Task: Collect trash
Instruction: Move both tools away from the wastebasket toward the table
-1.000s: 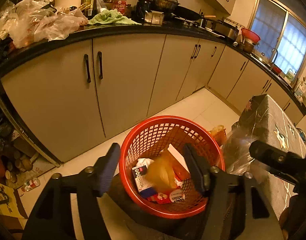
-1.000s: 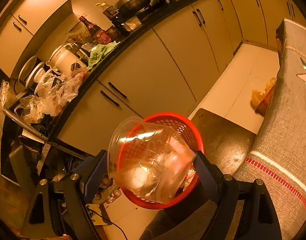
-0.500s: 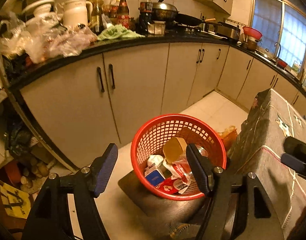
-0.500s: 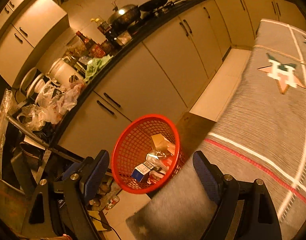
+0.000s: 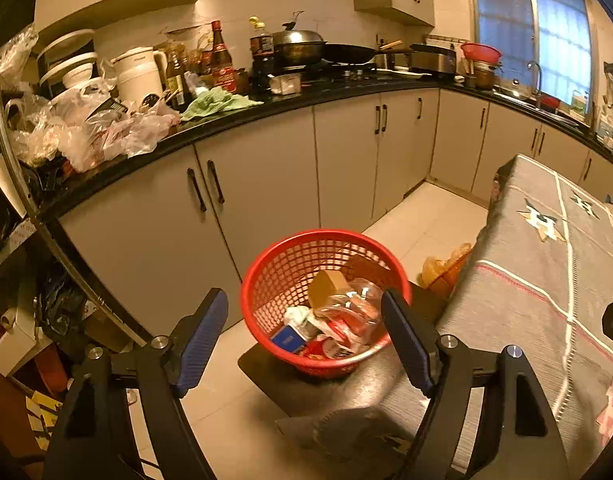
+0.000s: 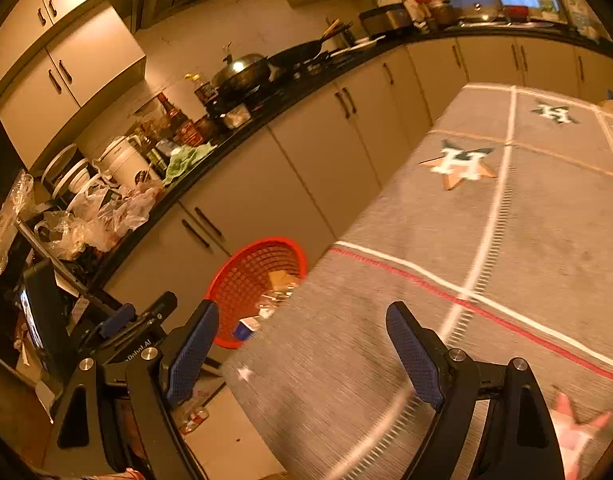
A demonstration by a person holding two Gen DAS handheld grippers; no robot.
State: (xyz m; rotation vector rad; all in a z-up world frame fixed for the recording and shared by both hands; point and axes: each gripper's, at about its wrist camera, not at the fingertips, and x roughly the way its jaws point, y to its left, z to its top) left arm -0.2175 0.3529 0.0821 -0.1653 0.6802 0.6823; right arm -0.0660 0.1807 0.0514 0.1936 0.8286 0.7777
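Observation:
A red mesh trash basket (image 5: 266, 276) stands on a dark stool beside the table, holding a clear plastic container (image 5: 352, 308), a tan box, a blue carton and wrappers. It also shows in the right wrist view (image 6: 242, 284), partly hidden by the table edge. My left gripper (image 5: 306, 340) is open and empty, above and in front of the basket. My right gripper (image 6: 302, 352) is open and empty over the grey tablecloth (image 6: 486, 248). A pink scrap (image 6: 572, 432) lies on the cloth at the lower right; it also shows in the left wrist view (image 5: 610, 412).
Beige kitchen cabinets (image 5: 266, 184) with a cluttered black counter (image 5: 306, 96) run behind the basket. An orange bag (image 5: 442, 268) sits on the floor by the table. A rack with bags and boxes (image 5: 22, 240) stands at the left.
My right gripper dropped the clear plastic container into the basket and swung right over the table. My left gripper pulled back and up from the basket.

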